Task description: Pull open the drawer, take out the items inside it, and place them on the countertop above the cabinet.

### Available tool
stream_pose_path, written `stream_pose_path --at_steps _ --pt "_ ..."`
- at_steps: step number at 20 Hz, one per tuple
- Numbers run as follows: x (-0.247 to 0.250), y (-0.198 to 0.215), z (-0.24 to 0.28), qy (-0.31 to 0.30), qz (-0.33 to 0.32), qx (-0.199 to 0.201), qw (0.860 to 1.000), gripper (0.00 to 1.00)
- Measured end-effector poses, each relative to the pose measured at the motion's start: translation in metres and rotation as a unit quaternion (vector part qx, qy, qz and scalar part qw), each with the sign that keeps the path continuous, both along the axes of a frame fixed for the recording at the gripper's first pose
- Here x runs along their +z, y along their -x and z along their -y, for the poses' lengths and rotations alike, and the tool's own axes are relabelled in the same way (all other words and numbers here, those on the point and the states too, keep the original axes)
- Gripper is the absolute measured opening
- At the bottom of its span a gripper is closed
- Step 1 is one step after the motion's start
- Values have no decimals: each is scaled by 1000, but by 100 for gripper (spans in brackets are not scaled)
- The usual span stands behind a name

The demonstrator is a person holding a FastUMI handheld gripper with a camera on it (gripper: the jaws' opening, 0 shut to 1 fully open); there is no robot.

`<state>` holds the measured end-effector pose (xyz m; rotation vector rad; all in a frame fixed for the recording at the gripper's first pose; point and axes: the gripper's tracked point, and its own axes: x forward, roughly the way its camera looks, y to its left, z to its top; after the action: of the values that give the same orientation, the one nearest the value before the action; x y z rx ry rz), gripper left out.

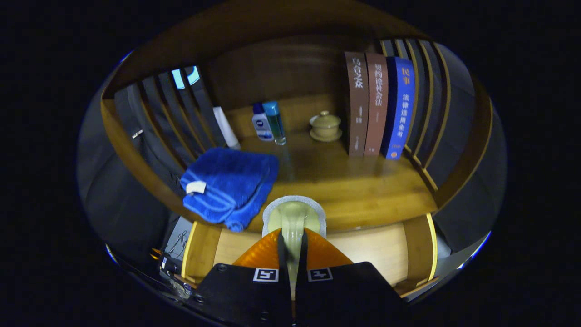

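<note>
Above the open drawer (363,247), the tongs (293,254) clench a sponge-like scrubber (294,215); blue towel (229,184) already on the surface (354,181).

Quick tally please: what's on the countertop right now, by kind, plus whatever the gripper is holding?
Books, upright: 3
Bottles: 2
Folded blue towel: 1
Lidded cup on saucer: 1
Pale brush, clamped in the gripper: 1
Total: 8
</note>
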<state>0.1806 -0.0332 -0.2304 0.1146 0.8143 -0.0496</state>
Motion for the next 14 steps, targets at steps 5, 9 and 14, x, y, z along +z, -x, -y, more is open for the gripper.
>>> stream_pose_path --at_steps 5,9,14 --pt "-8 -74 12 0 -7 -10 1000 9" --pt "-29 -106 22 4 -35 -26 999 8" --pt "-42 -126 25 9 -50 -30 998 13"
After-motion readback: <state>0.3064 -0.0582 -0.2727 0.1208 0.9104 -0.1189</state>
